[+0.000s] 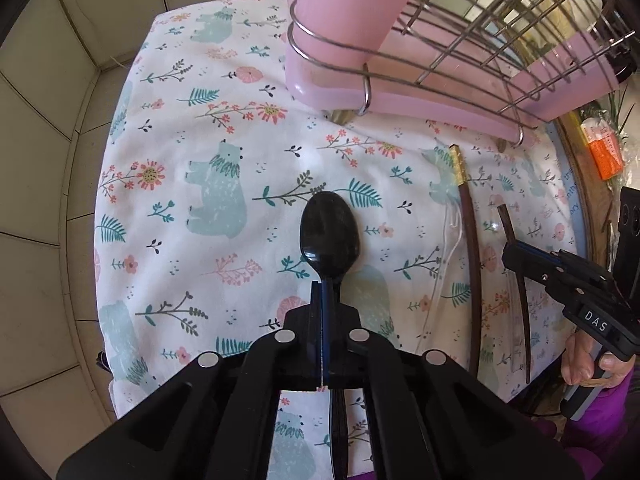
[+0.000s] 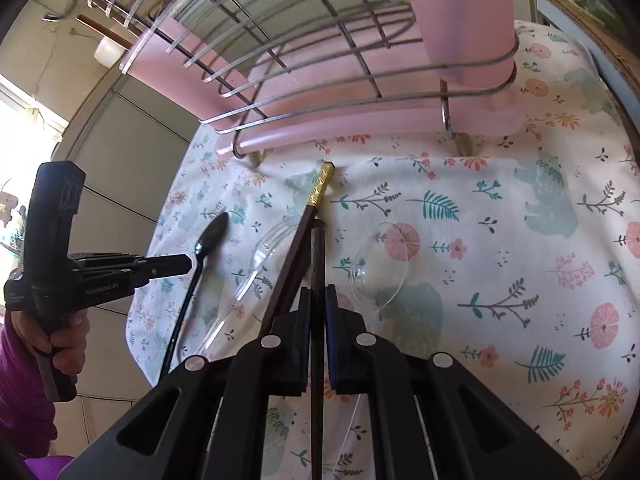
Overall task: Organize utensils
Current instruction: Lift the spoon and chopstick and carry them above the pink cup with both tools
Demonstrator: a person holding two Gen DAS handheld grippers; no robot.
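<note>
In the left wrist view my left gripper (image 1: 325,292) is shut on the neck of a black plastic spoon (image 1: 330,228), whose bowl points toward the rack over the floral cloth. The right wrist view shows the same spoon (image 2: 212,232) in that gripper (image 2: 186,265). My right gripper (image 2: 318,294) is shut on a dark brown chopstick (image 2: 318,252). A second chopstick with a gold end (image 2: 320,184) lies on the cloth just left of it. Two clear plastic spoons (image 2: 272,240) (image 2: 380,264) lie either side of the chopsticks.
A wire dish rack (image 2: 280,20) on a pink drip tray (image 2: 320,132) stands at the back of the table, with a tall pink utensil cup (image 2: 460,12) clipped to one end. The floral cloth (image 1: 180,140) covers the table. Tiled floor (image 1: 48,160) lies beyond the left edge.
</note>
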